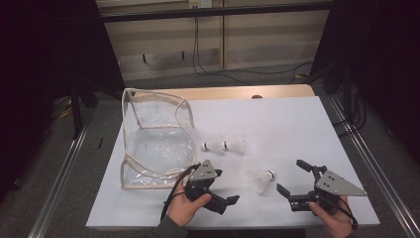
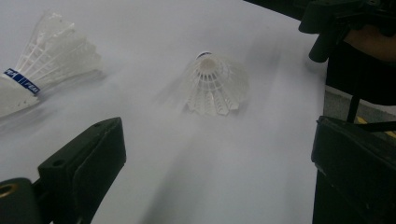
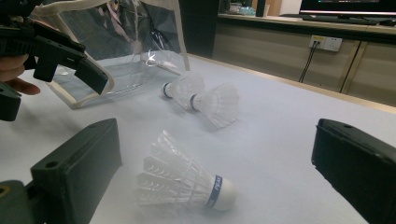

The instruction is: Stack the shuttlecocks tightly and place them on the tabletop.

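1. White table: whole top seen from the high view.
2. Clear bag stood open at far left.
3. Left gripper and right gripper: jaws held wide, nothing gripped.
4. Lone shuttlecock lain between grippers; paired shuttlecocks beside bag.
5. Blue band lettering seen in gripper views, unreadable.
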Demonstrator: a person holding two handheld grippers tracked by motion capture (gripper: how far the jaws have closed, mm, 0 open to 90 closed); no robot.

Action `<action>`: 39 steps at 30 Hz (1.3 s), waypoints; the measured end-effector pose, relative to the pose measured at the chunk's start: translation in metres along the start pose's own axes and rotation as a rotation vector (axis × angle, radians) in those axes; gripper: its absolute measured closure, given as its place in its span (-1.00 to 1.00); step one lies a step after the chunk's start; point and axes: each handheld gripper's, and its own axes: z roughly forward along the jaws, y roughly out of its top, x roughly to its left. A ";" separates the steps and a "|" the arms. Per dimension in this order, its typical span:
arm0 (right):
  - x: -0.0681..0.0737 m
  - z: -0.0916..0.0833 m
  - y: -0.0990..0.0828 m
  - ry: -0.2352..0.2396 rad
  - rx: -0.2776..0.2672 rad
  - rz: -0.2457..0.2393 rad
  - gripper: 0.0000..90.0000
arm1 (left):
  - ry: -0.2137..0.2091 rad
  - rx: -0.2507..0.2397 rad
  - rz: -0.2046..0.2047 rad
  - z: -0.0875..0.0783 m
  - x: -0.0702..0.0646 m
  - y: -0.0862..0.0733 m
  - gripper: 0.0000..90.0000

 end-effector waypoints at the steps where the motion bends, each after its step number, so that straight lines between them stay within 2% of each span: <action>1: 0.000 0.000 0.000 -0.001 0.000 0.000 -0.98 | -0.005 -0.007 0.001 -0.002 0.000 0.000 -0.93; 5: -0.001 0.000 0.000 -0.004 0.001 0.001 -0.98 | -0.011 0.006 0.019 -0.008 0.001 -0.001 -0.93; 14: -0.001 0.000 0.000 -0.007 0.005 0.001 -0.98 | -0.051 0.032 0.032 -0.015 0.002 -0.006 -0.87; 19: -0.001 0.000 0.000 -0.005 0.004 0.002 -0.98 | -0.050 0.037 0.045 -0.018 0.003 -0.008 -0.87; 24: -0.001 0.000 0.000 -0.005 0.004 0.001 -0.98 | -0.025 0.021 0.042 -0.024 0.006 -0.010 -0.95; 32: 0.000 0.001 0.000 -0.001 0.012 0.003 -0.98 | -0.041 0.041 0.049 -0.028 0.009 -0.015 -0.94; 39: -0.001 0.001 -0.001 0.000 0.010 0.001 -0.98 | -0.034 0.021 0.039 -0.038 0.013 -0.018 -0.94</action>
